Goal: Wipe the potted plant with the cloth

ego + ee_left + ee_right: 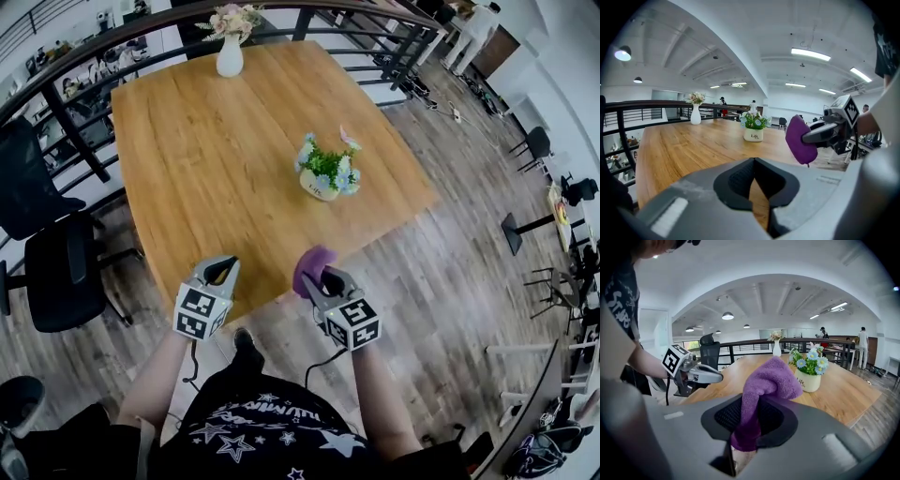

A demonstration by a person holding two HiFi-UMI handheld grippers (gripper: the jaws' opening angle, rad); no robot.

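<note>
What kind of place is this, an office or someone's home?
Most likely an open-plan office, perhaps on an upper level: a wooden table beside a black railing, a black office chair, and strip lights on a high white ceiling.

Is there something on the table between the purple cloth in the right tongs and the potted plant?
No. Only bare table lies between the cloth and the plant; the vase stands at the far edge.

One potted plant (pixel 326 174), one cloth (pixel 311 266), seemingly one vase (pixel 230 58).
</note>
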